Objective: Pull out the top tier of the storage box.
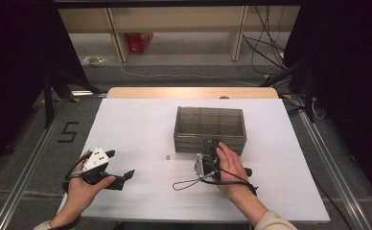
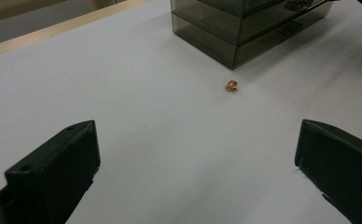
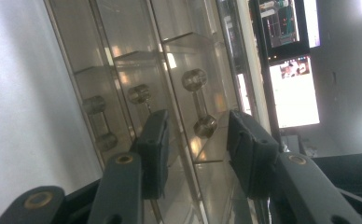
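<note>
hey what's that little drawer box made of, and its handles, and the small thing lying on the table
Drawer box: looks like smoky clear plastic, glossy; you see its dividers through the walls. Drawer handles: bar-shaped with round ends, likely shiny metal or metallised plastic, catching highlights. Small ring-like thing: gold-orange and glinting, probably metal, too small to be sure.

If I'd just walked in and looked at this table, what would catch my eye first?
Probably the smoky see-through drawer box in the middle of the white table, with the right gripper right up against its front; in the right gripper view its black jaws sit around a drawer handle. Next, a tiny orange-gold object lying alone left of the box, and the left gripper resting open near the table's left edge.
</note>
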Tool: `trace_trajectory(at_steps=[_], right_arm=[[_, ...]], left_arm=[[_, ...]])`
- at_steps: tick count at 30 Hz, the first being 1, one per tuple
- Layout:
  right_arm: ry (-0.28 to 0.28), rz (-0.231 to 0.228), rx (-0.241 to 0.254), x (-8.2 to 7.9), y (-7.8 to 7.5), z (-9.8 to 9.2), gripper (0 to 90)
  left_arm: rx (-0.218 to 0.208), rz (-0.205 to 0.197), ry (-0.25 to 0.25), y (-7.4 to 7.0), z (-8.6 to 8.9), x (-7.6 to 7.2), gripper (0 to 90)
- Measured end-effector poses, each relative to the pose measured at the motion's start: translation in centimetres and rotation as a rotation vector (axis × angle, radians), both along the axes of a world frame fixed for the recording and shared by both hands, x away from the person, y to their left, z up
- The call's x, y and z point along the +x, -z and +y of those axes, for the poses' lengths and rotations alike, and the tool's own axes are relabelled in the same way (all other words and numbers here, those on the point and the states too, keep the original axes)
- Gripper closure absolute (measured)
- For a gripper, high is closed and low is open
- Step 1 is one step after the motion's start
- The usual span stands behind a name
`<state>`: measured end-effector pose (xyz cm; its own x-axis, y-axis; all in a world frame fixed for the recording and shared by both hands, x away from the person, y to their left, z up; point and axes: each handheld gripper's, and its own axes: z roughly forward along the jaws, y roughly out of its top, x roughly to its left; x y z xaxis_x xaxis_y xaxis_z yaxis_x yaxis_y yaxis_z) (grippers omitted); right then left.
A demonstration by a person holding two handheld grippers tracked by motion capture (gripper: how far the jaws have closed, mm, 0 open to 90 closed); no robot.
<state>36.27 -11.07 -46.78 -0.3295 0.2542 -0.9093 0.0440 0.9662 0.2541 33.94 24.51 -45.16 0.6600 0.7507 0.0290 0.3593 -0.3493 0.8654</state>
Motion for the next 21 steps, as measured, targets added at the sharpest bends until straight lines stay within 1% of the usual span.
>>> trace_trajectory(at_steps=[5, 12, 18, 20, 21], right_arm=[[-0.004, -0.002, 0.019, -0.03, -0.01, 0.01, 61.5], [-0.007, -0.017, -0.006, -0.02, 0.00, -0.04, 64.8], [-0.009, -0.017, -0.021, -0.06, 0.06, 0.01, 66.3], [-0.015, -0.031, -0.027, -0.02, 0.13, 0.02, 67.2], [-0.011, -0.030, -0.028, -0.05, 0.15, 0.03, 67.5]], left_arm=[[0.002, 0.000, -0.001, 0.00, 0.01, -0.02, 0.0], [0.001, 0.001, 0.001, 0.02, -0.03, -0.01, 0.0], [0.002, 0.002, 0.003, 0.03, -0.05, -0.01, 0.0], [0.002, 0.003, 0.003, 0.05, -0.06, -0.02, 0.0], [0.002, 0.003, 0.003, 0.04, -0.06, -0.02, 0.0]])
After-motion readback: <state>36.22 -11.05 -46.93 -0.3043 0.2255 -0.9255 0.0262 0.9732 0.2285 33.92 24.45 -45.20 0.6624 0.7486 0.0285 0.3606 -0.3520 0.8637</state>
